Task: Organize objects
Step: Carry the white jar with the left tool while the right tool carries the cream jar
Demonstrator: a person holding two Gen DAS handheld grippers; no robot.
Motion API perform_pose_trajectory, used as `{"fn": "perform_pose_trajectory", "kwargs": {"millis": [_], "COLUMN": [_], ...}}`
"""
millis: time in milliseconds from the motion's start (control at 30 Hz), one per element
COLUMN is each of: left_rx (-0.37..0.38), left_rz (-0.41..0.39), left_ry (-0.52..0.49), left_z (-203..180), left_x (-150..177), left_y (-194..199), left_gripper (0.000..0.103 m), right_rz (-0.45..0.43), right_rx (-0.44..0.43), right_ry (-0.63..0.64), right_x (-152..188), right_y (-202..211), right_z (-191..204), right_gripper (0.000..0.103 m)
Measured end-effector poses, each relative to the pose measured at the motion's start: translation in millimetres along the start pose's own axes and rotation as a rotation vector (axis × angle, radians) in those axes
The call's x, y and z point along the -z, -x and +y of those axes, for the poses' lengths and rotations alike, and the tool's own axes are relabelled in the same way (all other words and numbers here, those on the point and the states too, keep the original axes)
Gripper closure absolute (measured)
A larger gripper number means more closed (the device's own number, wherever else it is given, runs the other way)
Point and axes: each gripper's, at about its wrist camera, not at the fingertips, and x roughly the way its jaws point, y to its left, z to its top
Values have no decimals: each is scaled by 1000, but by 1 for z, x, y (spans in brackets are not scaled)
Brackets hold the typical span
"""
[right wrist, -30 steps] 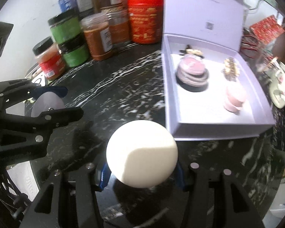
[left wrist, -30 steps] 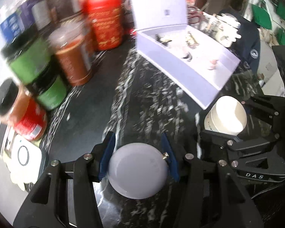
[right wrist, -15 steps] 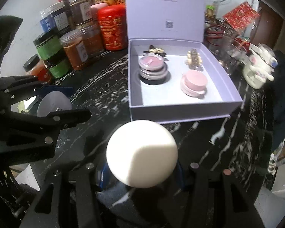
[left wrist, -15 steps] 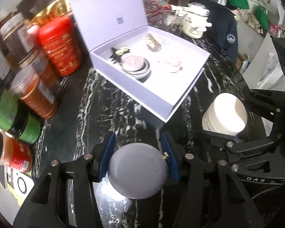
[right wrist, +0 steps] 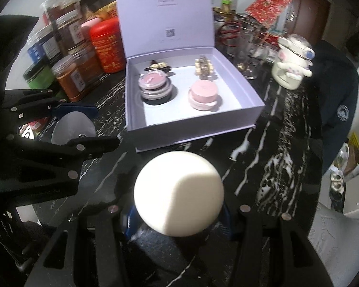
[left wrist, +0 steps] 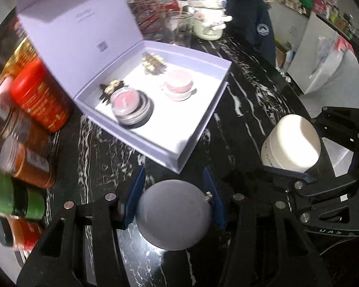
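Black marble countertop [right wrist: 270, 143] veined in white, glossy, crowded along its far edge; nearest, the left gripper [left wrist: 173, 198] clamps its blue pads on a smooth grey round lid [left wrist: 173, 212], held off the stone; beside it the right gripper [right wrist: 178, 211] grips a matte cream jar [right wrist: 178, 192] with a domed cap; beyond both lies an open lavender gift box [right wrist: 249, 93], lid upright, holding a clear-walled pink pot [right wrist: 155, 86], a pale pink pot [right wrist: 204, 94] and two small ornaments; left of it stand a red canister [right wrist: 106, 47] and plastic spice jars [right wrist: 70, 79]; farther right, a ceramic character mug [right wrist: 292, 64].
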Motion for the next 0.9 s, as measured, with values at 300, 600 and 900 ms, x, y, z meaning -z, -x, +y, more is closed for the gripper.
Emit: {"fn": "perform_pose_trajectory", "kwargs": {"millis": [300,600,900], "left_rx": [17,25,16], "left_rz": [15,23,24], "left_ry": [-91,-118,-108], "left_z": [-10,5,23], "left_x": [-22,-40,-60], "left_y": [-4,-7,-8], "left_gripper": [54,54,54], "right_rz": [-17,-32,-49], "right_rx": [43,60,65], "right_ry": [-69,-107,-90], "right_x": [-8,-28,-53], "right_y": [9,10,8], "right_z": [-7,-9,-14], "right_gripper": [48,48,48]}}
